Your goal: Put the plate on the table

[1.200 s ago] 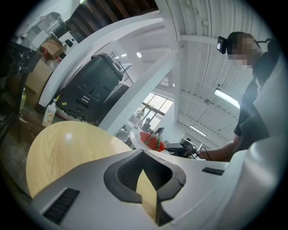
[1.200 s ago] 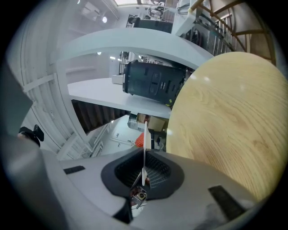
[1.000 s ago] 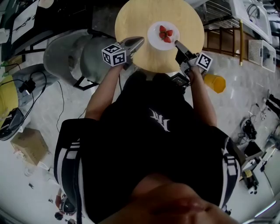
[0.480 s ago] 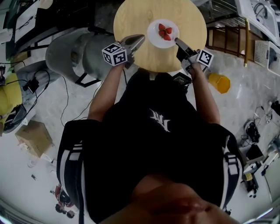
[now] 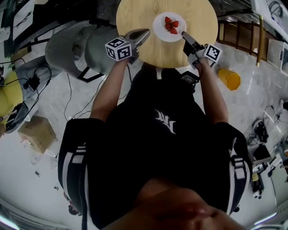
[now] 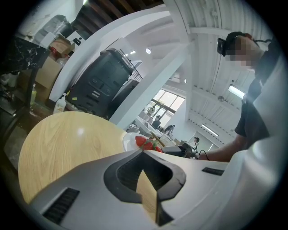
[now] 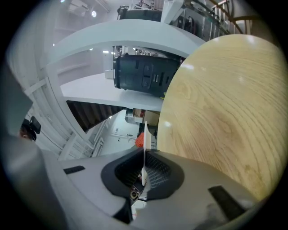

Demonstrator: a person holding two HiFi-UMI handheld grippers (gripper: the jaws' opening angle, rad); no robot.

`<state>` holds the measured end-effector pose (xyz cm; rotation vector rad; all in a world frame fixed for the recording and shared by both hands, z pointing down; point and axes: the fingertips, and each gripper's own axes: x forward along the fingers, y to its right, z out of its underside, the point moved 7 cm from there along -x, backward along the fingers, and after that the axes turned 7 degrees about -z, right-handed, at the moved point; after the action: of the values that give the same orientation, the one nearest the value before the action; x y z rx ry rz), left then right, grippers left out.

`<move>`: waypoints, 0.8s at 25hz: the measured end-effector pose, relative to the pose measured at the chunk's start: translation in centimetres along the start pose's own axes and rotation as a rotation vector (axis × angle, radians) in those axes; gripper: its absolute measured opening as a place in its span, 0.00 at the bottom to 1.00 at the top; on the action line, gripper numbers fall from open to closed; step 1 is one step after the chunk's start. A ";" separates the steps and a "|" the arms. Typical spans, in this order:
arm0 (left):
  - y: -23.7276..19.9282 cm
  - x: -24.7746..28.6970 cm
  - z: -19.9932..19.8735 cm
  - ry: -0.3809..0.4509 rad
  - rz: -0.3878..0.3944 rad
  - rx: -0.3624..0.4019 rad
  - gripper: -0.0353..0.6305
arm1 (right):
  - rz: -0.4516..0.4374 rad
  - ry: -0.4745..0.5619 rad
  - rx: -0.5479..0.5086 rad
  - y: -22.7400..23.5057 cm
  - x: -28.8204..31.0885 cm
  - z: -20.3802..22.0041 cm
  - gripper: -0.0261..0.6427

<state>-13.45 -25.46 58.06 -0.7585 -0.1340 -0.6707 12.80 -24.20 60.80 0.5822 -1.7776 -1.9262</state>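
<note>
On the table: plate with strawberries looks set down.
Right gripper: clamped on the plate's near rim; letting go is all that's left, I judge.
Left gripper: jaws together, empty.

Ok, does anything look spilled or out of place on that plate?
Nothing stands out. The strawberries sit together on the plate, none spilled onto the table; the right tool grips its rim.

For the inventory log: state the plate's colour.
White; the plate shows best in the head view.
</note>
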 end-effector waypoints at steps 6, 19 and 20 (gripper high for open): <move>-0.4 0.1 0.6 -0.015 -0.007 0.002 0.06 | 0.016 0.012 0.010 1.3 -0.4 -0.1 0.06; -1.3 0.9 2.3 -0.031 -0.011 -0.008 0.06 | 0.045 0.020 0.009 3.7 -0.7 0.7 0.06; -1.4 1.0 2.4 -0.033 -0.010 -0.009 0.06 | 0.046 0.024 0.011 3.9 -0.6 0.8 0.06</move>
<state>-13.23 -25.07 60.93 -0.7784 -0.1648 -0.6686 13.02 -23.48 64.76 0.5615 -1.7727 -1.8720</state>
